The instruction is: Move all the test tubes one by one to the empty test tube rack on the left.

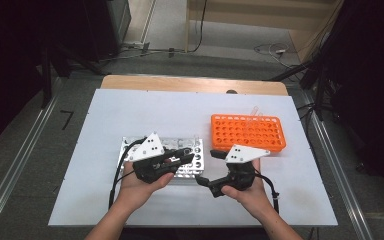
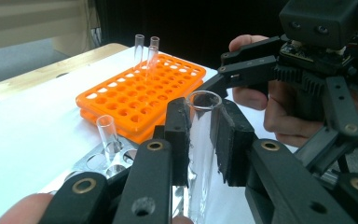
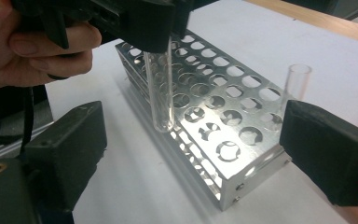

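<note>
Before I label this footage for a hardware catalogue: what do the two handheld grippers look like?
Both are black. The left gripper and right gripper each carry a pale grey three-cornered plate dotted with dark holes and trail a black cable. Linkage arms show brass-coloured pivots; the jaws end in blocky black pads. Forearms are bare.

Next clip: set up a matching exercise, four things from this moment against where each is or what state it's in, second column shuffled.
Things:
1. left tongs
2. right tongs
3. orange rack
4. metal rack

States or places:
A. holds two upright tubes at its far end
B. open, nothing between the pads
C. shut on a clear tube
D. one tube stands in a corner hole

Pairs: 1-C, 2-B, 3-A, 4-D
</note>
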Demonstrator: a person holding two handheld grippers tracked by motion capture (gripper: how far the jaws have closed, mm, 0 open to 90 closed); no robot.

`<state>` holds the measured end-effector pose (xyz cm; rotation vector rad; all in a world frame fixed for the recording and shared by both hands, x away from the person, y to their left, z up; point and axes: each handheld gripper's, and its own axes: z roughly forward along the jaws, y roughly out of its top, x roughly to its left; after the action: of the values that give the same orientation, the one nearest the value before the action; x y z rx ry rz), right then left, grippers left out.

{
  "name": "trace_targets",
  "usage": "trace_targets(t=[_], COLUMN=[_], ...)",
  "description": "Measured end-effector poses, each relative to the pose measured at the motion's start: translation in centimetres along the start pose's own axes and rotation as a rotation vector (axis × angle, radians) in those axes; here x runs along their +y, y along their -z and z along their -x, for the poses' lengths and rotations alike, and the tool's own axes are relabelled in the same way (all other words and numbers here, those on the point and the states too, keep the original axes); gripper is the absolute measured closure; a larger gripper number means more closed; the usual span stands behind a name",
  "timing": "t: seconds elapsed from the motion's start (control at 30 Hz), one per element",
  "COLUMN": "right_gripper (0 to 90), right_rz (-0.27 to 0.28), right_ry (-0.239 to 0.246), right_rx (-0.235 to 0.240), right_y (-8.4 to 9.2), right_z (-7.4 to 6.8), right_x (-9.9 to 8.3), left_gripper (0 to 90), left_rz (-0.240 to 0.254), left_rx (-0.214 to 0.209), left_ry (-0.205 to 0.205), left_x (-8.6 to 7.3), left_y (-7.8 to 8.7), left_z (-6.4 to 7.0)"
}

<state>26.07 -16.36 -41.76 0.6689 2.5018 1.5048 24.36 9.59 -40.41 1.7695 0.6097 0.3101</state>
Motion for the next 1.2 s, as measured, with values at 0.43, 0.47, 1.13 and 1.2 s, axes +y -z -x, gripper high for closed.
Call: trace_targets(t=[0.43, 0.47, 1.13, 1.2], right_gripper=[0.0, 0.0, 0.0, 0.0], right_rz=[0.011, 0.014, 0.053, 0.048], right_ry=[-0.020, -0.022, -0.080, -0.078], right_rx=[-0.030, -0.033, -0.126, -0.129], right_y=[2.6, 2.9, 8.4, 8.7], right_z=[1.8, 2.0, 4.5, 4.6], right_x=[-1.8, -2.0, -4.9, -5.2], left_gripper=[76.2, 76.2, 76.2, 76.2], left_rz=[0.011, 0.011, 0.025, 0.024], left_rx=[0.029, 0.029, 0.084, 0.089], left_ry=[0.009, 0.009, 0.034, 0.036], left_x=[0.5, 0.5, 1.3, 1.5], left_y=[0.3, 0.3, 0.2, 0.2], left_z=[-1.1, -1.1, -3.6, -3.9])
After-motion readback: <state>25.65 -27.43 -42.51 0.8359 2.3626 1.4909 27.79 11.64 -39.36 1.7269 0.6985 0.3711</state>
